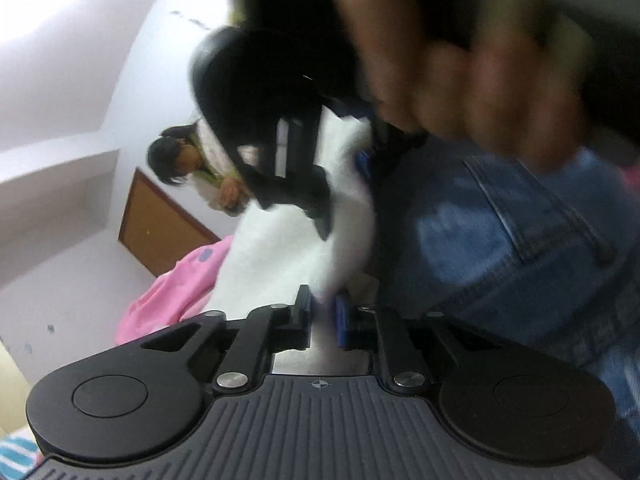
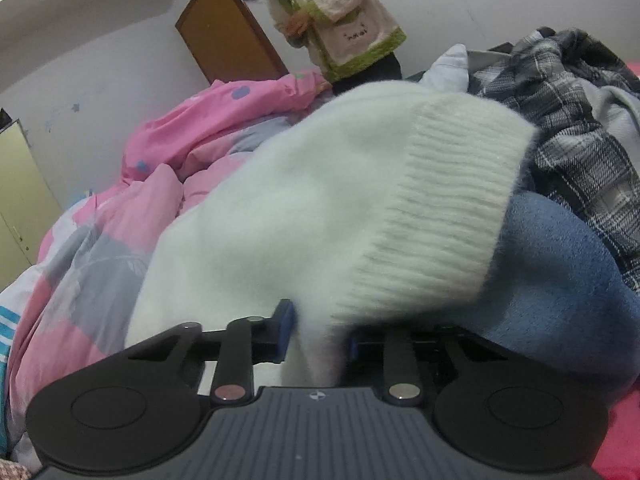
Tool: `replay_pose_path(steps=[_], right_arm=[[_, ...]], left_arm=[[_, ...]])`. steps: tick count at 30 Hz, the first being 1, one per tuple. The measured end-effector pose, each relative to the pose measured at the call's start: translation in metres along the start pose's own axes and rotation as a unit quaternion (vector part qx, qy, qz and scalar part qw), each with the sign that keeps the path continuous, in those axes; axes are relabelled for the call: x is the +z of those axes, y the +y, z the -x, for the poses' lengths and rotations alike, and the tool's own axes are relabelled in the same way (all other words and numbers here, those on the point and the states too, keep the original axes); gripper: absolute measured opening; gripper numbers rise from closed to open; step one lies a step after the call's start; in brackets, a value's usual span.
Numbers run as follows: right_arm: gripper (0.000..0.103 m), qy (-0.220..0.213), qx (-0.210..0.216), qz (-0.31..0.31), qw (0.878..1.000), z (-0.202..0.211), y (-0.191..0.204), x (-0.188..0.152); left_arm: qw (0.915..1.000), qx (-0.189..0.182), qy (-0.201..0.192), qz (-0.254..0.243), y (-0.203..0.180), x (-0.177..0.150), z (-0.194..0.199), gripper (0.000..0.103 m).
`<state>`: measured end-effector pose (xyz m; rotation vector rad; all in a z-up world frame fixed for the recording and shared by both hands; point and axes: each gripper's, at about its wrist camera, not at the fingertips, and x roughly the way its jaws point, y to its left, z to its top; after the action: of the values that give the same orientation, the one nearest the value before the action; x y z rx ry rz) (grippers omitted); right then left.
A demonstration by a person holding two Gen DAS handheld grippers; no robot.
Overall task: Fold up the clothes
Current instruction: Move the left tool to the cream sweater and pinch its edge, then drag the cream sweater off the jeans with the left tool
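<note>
Pink quilt (image 2: 168, 168) with grey and blue patches fills the left of the bed, rumpled against a pale wall, and a person in a cream coat with green trim (image 2: 340, 20) stands at its far end beside a brown wooden board (image 2: 224, 40). Next along, in the middle, lies the white fuzzy sweater (image 2: 312, 208) — its ribbed hem runs across the right wrist view, and a fold of it drops between the blue pads of the right gripper (image 2: 316, 336), whose jaws are pinched on that fold. Under the sweater's right edge sits blue denim (image 2: 560, 280), and behind that a heap of grey plaid clothing (image 2: 568, 120).

From the left wrist view, tilted and blurred, the left gripper (image 1: 324, 316) has its jaws drawn nearly together on a thin edge of the same sweater (image 1: 280, 248). Ahead of it, the other black gripper (image 1: 288, 148) bites into the white knit, a blurred hand (image 1: 460, 80) looms above, and jeans (image 1: 500, 240) lie to the right — seam and pocket stitching showing.
</note>
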<state>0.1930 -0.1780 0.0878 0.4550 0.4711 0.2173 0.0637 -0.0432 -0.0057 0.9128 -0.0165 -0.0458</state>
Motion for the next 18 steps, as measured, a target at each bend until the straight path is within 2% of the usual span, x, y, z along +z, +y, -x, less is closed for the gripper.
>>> replay_pose_path(steps=[3, 6, 10, 12, 15, 16, 18], right_arm=[[0.02, -0.008, -0.003, 0.02, 1.0, 0.001, 0.007, 0.001], [0.019, -0.005, 0.0, -0.002, 1.0, -0.007, 0.003, 0.005], [0.021, 0.001, 0.004, -0.017, 1.0, -0.015, -0.001, 0.007], [0.022, 0.003, 0.003, -0.015, 1.0, -0.019, -0.002, 0.006], [0.019, -0.002, 0.013, -0.013, 1.0, -0.016, -0.004, 0.003], [0.018, -0.004, 0.017, -0.017, 1.0, -0.014, -0.005, 0.003], [0.016, -0.009, 0.021, -0.015, 1.0, -0.01, -0.005, 0.002]], left_arm=[[0.9999, -0.005, -0.004, 0.012, 0.001, -0.001, -0.004, 0.012], [0.9989, -0.039, -0.006, 0.023, 0.004, -0.005, -0.014, 0.015], [0.9982, -0.052, -0.003, 0.031, 0.004, -0.005, -0.023, 0.016], [0.9951, -0.072, 0.012, 0.068, 0.011, -0.003, -0.025, 0.012], [0.979, -0.116, 0.036, 0.164, 0.038, -0.003, -0.023, 0.01], [0.9678, -0.139, 0.044, 0.205, 0.048, -0.004, -0.024, 0.01], [0.9317, -0.187, 0.06, 0.305, 0.067, -0.008, -0.03, 0.008]])
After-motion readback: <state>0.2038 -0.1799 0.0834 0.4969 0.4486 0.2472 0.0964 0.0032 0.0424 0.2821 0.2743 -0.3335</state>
